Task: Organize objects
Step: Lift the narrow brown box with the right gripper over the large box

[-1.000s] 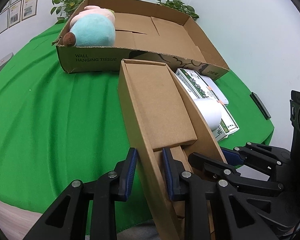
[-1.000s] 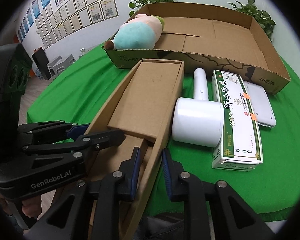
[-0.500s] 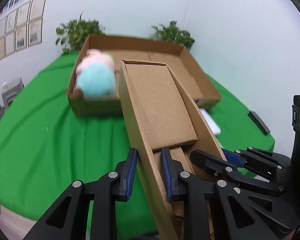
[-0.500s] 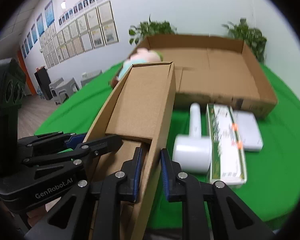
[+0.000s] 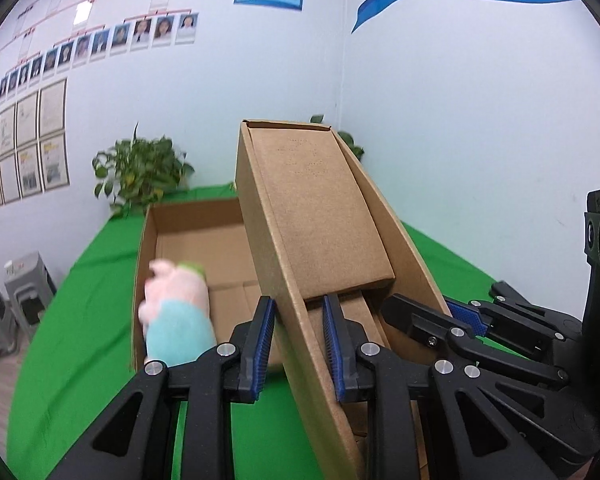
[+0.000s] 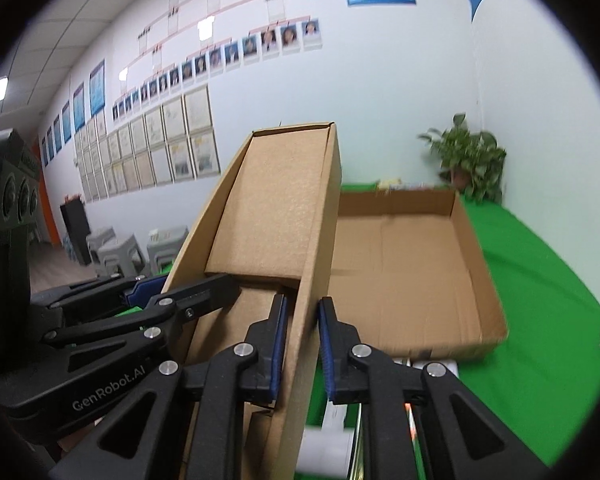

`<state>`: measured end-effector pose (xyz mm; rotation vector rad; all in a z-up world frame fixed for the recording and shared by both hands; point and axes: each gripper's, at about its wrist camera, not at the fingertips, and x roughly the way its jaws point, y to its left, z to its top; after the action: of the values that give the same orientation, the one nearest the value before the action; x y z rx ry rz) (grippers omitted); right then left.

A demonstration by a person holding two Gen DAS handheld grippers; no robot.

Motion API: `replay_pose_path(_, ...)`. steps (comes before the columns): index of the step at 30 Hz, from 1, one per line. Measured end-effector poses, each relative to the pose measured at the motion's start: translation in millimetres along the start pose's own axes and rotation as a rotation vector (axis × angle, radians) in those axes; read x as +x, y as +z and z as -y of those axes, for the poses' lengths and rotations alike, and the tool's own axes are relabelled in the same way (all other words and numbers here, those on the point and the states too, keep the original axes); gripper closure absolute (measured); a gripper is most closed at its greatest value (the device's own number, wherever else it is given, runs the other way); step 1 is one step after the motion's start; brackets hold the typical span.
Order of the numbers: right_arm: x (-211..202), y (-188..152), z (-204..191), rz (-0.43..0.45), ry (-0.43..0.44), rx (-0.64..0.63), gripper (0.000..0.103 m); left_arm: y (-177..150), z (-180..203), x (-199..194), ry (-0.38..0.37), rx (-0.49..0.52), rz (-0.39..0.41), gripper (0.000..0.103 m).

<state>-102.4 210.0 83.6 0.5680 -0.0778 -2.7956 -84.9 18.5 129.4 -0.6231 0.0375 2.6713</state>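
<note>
Claws gripped the narrow cardboard box (image 5: 316, 216) by opposite side walls, left claw (image 5: 298, 344) and right claw (image 6: 302, 346) both clamped, holding it above the table's near edge; next it likely needs lowering into the cardboard tray (image 6: 416, 264) beside the plush toy (image 5: 178, 312).

The long box (image 5: 320, 216) is up off the table (image 5: 80, 300), with the left gripper (image 5: 298, 344) on its wall at 9 o'clock and the right gripper (image 6: 302, 344) on its wall at 3 o'clock. The big tray (image 6: 472, 256) sits on the table behind it, toward 12 o'clock. The soft toy (image 5: 176, 312) lies in the tray's near corner at 9 o'clock, and a plant (image 5: 140, 172) stands behind the tray
</note>
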Motion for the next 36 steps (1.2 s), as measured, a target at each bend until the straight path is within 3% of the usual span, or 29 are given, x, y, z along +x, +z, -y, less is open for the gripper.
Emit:
replay_pose_path(9, 39, 58, 13, 0.019, -0.018, 0.003, 0.090, 85, -15, 42, 0.038, 0.049, 0.028, 0.081)
replay_pose_path(12, 65, 79, 18, -0.007, -0.027, 0.001, 0.090, 115, -30, 74, 0.042, 0.048, 0.002, 0.082)
replay_pose_path(16, 93, 84, 27, -0.060, -0.024, 0.019, 0.090, 128, -47, 121, 0.035, 0.042, -0.058, 0.082)
replay_pose_path(21, 124, 70, 34, -0.116, -0.031, 0.028, 0.091, 117, -59, 164, 0.043, 0.029, -0.116, 0.082)
replay_pose_path(30, 187, 40, 50, -0.237, -0.008, 0.079, 0.092, 65, -81, 243, 0.082, 0.008, -0.236, 0.083)
replay_pose_path(36, 214, 15, 56, -0.303, 0.022, 0.120, 0.093, 21, -98, 274, 0.118, 0.005, -0.311, 0.083)
